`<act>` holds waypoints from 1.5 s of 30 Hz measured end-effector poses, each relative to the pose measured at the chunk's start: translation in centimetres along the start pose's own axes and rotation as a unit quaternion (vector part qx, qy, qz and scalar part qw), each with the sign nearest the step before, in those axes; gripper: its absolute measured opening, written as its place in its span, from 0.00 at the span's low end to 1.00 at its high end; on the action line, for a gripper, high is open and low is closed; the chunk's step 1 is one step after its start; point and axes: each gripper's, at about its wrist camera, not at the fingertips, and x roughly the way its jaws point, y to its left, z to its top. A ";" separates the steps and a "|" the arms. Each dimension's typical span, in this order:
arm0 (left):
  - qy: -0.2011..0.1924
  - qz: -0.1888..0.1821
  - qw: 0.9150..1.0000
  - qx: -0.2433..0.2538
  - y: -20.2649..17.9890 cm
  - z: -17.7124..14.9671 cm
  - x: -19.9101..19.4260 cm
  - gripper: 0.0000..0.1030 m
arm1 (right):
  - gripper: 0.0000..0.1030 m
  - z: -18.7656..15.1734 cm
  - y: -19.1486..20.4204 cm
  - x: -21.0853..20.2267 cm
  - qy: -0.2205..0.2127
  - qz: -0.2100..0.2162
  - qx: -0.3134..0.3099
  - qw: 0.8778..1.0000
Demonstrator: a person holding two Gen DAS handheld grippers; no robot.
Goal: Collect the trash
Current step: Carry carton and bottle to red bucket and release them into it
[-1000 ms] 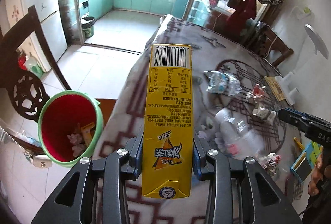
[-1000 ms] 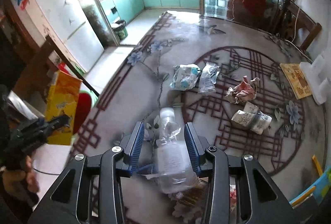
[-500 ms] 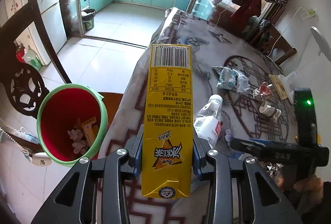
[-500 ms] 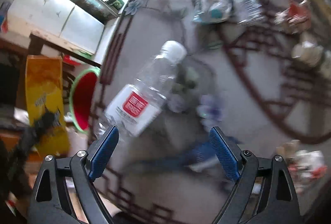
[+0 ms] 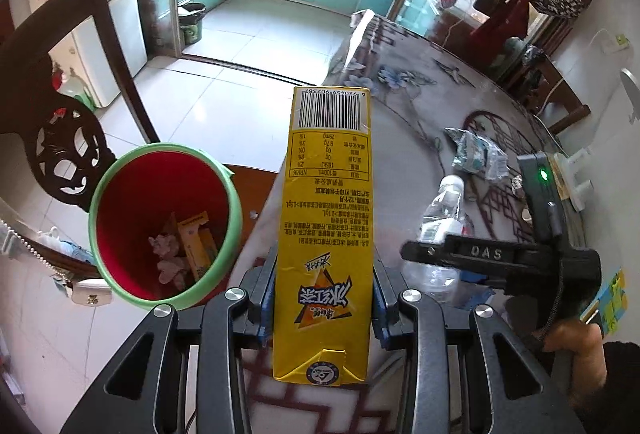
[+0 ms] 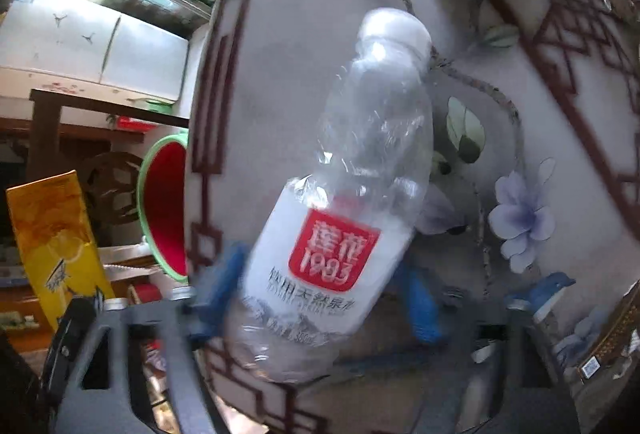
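The tall yellow drink carton (image 5: 326, 234) has a barcode up top with 6 920459 902387 printed upside down, a nutrition table under it showing 100mL, and 冰红茶 in big blue letters lower down. The clear plastic water bottle (image 6: 344, 201) has a red square label reading 1983 under two white Chinese characters. The black handheld gripper body (image 5: 486, 254) says DAS.

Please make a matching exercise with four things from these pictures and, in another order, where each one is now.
Things:
1. yellow carton
2. plastic bottle
3. bin
4. crumpled wrappers

Places:
A. lying on the table, right gripper closing around it
B. beside the table edge
C. clamped in the left gripper
D. farther along the table

Pairs: 1-C, 2-A, 3-B, 4-D
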 end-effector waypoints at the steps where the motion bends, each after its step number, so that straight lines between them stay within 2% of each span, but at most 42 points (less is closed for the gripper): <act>1: 0.000 0.001 1.000 -0.002 0.3 0.1 0.0 0.34 | 0.60 -0.1 0.3 -0.5 -0.007 0.000 -0.011 1.000; 6: -0.003 0.005 1.000 -0.011 1.7 0.8 0.4 0.34 | 0.58 -0.6 3.3 -3.5 -0.048 -0.012 -0.071 0.996; 7: -0.004 0.006 1.000 -0.012 2.0 1.0 0.4 0.34 | 0.57 -0.8 4.3 -4.2 -0.058 -0.010 -0.086 0.995; 8: -0.004 0.008 1.000 -0.013 2.3 1.2 0.5 0.34 | 0.50 -0.9 5.1 -4.4 -0.064 -0.008 -0.097 0.993; 11: -0.006 0.013 1.000 -0.017 3.1 1.7 0.6 0.34 | 0.49 -1.2 7.5 -4.5 -0.065 -0.001 -0.126 0.990; 18: -0.012 0.026 0.999 -0.034 6.2 2.5 0.5 0.34 | 0.49 -1.1 9.8 -3.2 -0.054 0.011 -0.152 0.987; 24: -0.007 0.052 0.997 -0.063 9.9 2.4 0.8 0.34 | 0.49 -0.2 14.0 -1.5 -0.048 0.019 -0.189 0.981; 30: -0.002 0.075 0.994 -0.083 12.9 2.5 1.1 0.34 | 0.49 -0.1 16.1 -0.3 -0.034 0.025 -0.209 0.977; 45: 0.023 0.104 0.989 -0.107 16.6 2.9 3.5 0.34 | 0.49 0.8 19.2 2.3 -0.011 0.015 -0.236 0.972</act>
